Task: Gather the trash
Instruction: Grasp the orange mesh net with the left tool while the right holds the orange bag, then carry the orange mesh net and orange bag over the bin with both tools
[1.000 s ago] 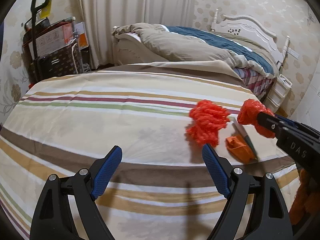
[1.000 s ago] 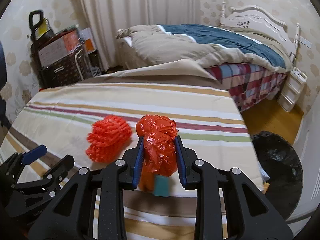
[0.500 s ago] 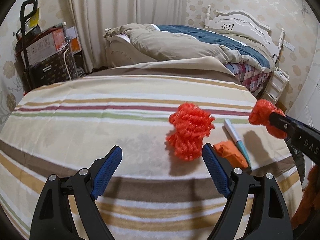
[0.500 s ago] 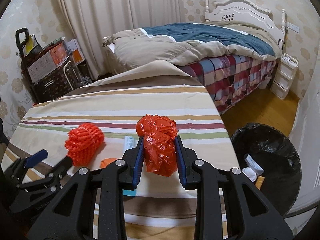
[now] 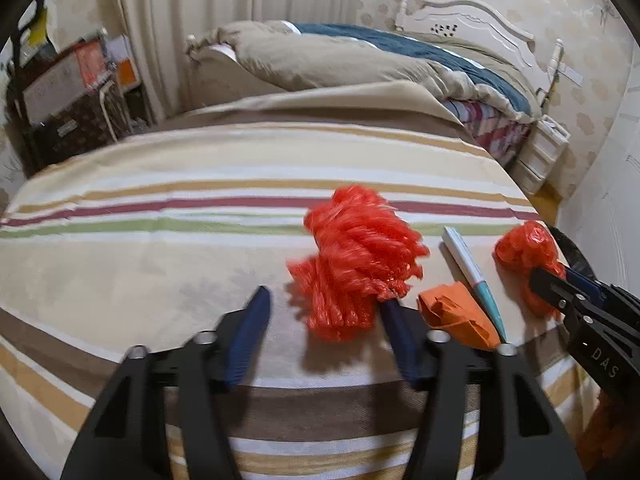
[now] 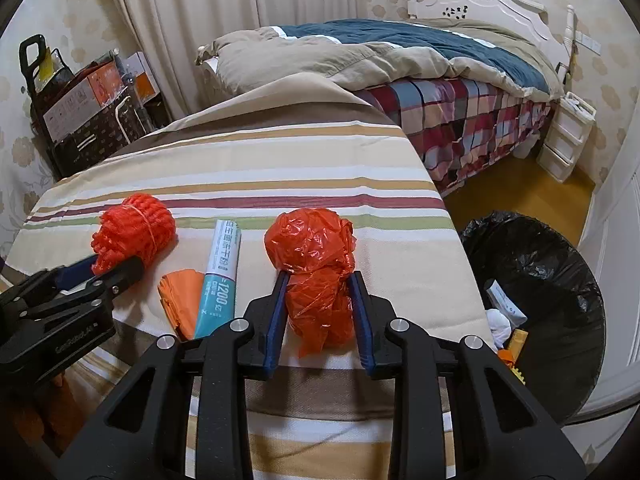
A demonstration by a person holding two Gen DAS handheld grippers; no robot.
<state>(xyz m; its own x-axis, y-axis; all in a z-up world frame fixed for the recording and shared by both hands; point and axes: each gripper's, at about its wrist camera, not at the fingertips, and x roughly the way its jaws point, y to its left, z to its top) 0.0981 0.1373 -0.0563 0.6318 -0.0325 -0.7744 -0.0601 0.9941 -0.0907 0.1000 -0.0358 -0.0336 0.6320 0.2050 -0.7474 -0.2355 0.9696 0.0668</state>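
Observation:
My right gripper (image 6: 320,304) is shut on a crumpled red plastic bag (image 6: 316,256), held just above the striped table; the bag also shows in the left wrist view (image 5: 524,252). My left gripper (image 5: 324,320) is open, its jaws on either side of an orange net bundle (image 5: 356,256) that lies on the table; the bundle also shows in the right wrist view (image 6: 132,232). A white and teal tube (image 6: 222,276) and an orange wrapper (image 6: 180,292) lie between the two grippers.
A bin lined with a black bag (image 6: 536,292) stands on the floor right of the table and holds some trash. The striped tablecloth (image 6: 280,168) ends at the right edge. A bed (image 6: 400,52) lies behind, boxes and a trolley (image 6: 80,100) at the left.
My left gripper has moved forward to the net bundle and its jaws have narrowed around it. My right gripper, still holding the red bag, has moved slightly.

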